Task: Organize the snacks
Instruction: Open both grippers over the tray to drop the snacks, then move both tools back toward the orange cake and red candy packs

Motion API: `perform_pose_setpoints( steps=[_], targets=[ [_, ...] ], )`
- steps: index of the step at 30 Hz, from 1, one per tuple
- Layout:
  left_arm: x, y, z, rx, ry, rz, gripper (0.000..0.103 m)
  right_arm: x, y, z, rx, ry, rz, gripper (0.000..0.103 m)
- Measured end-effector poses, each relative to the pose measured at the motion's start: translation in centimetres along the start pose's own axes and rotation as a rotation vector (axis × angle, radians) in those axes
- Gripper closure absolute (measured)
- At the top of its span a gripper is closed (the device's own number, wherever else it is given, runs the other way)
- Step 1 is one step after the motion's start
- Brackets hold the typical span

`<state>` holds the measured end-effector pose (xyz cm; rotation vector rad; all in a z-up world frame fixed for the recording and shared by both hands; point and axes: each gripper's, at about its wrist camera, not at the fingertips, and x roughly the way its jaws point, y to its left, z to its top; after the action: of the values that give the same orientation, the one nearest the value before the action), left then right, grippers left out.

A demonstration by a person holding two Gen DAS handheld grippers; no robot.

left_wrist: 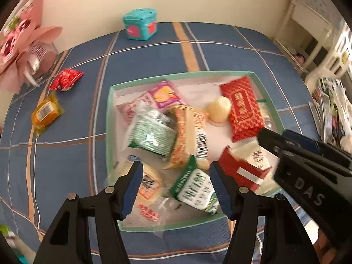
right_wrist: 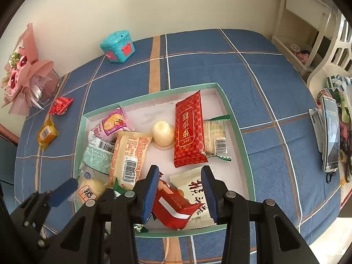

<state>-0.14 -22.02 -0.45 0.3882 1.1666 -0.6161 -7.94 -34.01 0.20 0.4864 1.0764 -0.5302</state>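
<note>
A shallow teal-rimmed tray point(left_wrist: 108, 123) point(right_wrist: 238, 132) on the blue plaid cloth holds several snack packets. My left gripper point(left_wrist: 176, 176) hovers open over its near left part, above a green-and-white packet point(left_wrist: 194, 190) and a pale round cake pack point(left_wrist: 149, 184). My right gripper point(right_wrist: 180, 176) stands open over the tray's near right corner, above a red packet point(right_wrist: 173, 206) and a white packet with black script point(right_wrist: 198, 194); neither pad presses on them. Outside the tray, to its left, lie a small red packet point(left_wrist: 66, 79) point(right_wrist: 60, 105) and a yellow packet point(left_wrist: 47, 112) point(right_wrist: 47, 134).
A teal toy box point(left_wrist: 140, 24) point(right_wrist: 117, 46) sits at the table's far edge. A pink bouquet point(left_wrist: 19, 50) point(right_wrist: 24, 72) stands at the far left. A phone on a stand point(right_wrist: 331, 136) and white furniture point(right_wrist: 308, 22) are on the right.
</note>
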Motion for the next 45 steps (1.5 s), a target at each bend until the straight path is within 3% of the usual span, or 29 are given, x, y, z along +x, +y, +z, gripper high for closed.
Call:
perform_pose_setpoints(
  steps=[13, 23, 25, 26, 28, 37, 41, 45],
  targets=[
    [-0.2, 7.7, 0.5, -0.250, -0.020, 0.056, 0.035, 0.3, 1.1, -0.2, -0.028, 0.007, -0.004, 0.061],
    [-0.4, 10.6, 0.3, -0.357, -0.026, 0.077, 0.033, 0.4, 2.3, -0.4, -0.055, 0.009, -0.006, 0.061],
    [-0.3, 10.6, 0.4, -0.355, -0.022, 0.086, 0.030, 0.5, 2.4, -0.4, -0.058, 0.014, -0.008, 0.052],
    [-0.2, 10.6, 0.4, -0.352, -0.020, 0.089, 0.021, 0.5, 2.5, -0.4, -0.060, 0.016, -0.009, 0.047],
    [-0.2, 10.5, 0.5, -0.344, -0.024, 0.093, 0.015, 0.6, 2.6, -0.4, -0.063, 0.016, -0.009, 0.032],
    [-0.4, 10.5, 0.6, -0.325, -0.043, 0.134, 0.015, 0.8, 2.8, -0.4, -0.086, 0.014, -0.027, 0.000],
    [-0.2, 10.7, 0.6, -0.330, -0.027, 0.204, 0.015, 0.7, 2.8, -0.3, -0.088, 0.004, -0.029, 0.000],
    [-0.1, 10.8, 0.5, -0.326, -0.027, 0.221, 0.015, 0.7, 2.8, -0.3, -0.090, -0.004, -0.029, 0.000]
  ],
)
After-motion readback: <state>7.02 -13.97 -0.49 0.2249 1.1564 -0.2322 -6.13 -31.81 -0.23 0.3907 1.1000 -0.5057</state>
